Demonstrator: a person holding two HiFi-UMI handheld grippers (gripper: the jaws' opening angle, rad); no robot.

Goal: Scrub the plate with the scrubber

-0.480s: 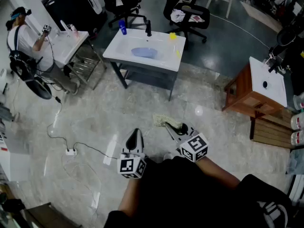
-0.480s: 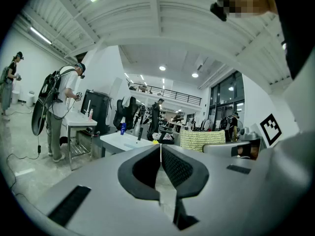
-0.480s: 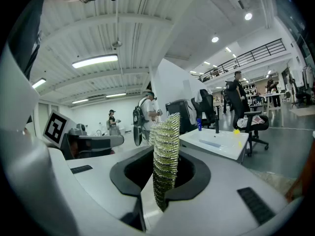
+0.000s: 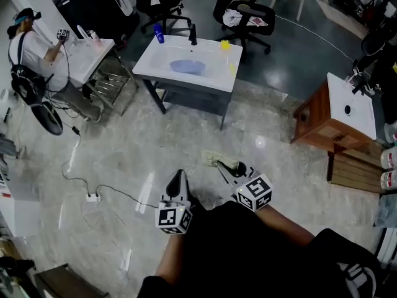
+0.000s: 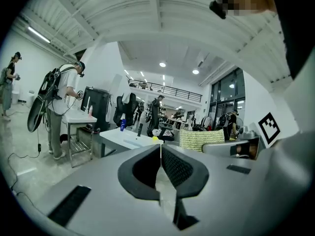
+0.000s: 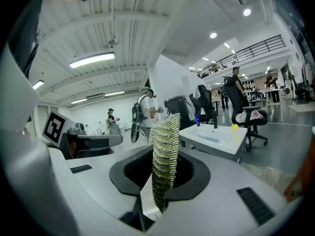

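A blue plate (image 4: 188, 67) lies in the basin of a white sink table (image 4: 214, 76) across the room; it also shows in the right gripper view as the blue plate (image 6: 211, 138). My right gripper (image 4: 222, 165) is shut on a yellow-green scrubber (image 4: 213, 159), which stands upright as the scrubber (image 6: 164, 156) between the pads. My left gripper (image 4: 178, 175) hangs beside it, jaws shut with nothing between them, as the left gripper (image 5: 160, 151) view shows. Both grippers are low over the floor, far short of the sink.
A black faucet (image 4: 193, 36), a blue bottle (image 4: 160, 37) and a small yellow object (image 4: 225, 45) stand on the sink. A person (image 4: 28, 48) works at another sink at left. A wooden cabinet (image 4: 335, 120) is at right, office chairs (image 4: 248, 17) are behind, and a cable with a power strip (image 4: 93, 198) lies on the floor.
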